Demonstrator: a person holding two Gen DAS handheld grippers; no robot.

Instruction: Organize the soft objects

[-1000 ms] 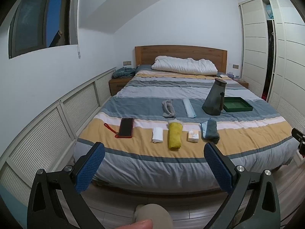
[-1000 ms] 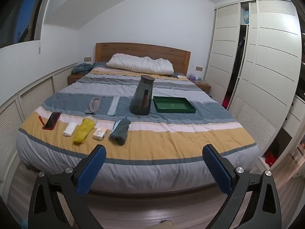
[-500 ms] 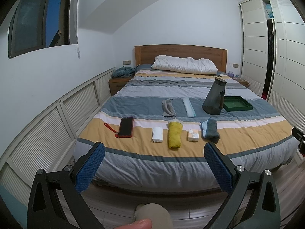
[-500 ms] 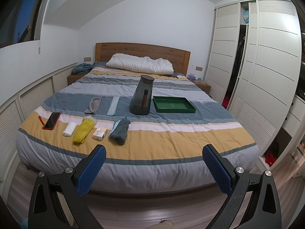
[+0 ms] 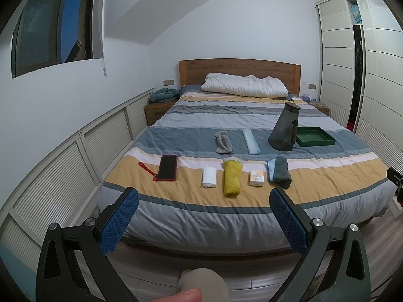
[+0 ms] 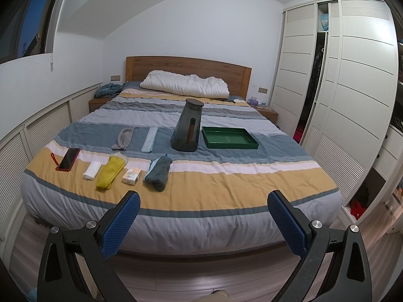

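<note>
Both claws released, empty: left claw (image 5: 204, 216), right claw (image 6: 203, 215), low in frame, short of striped bed (image 6: 226, 186). Rolled yellow towel (image 5: 231, 177) frame centre, green rectangular tray (image 6: 229, 138) centre right. Your reach risks toppling tall dark plastic jug (image 6: 187, 128) beside tray.

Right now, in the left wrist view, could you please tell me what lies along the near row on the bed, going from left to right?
Red-cased phone → small white folded cloth → rolled yellow towel → small pale tissue packet → rolled grey-blue towel.
</note>
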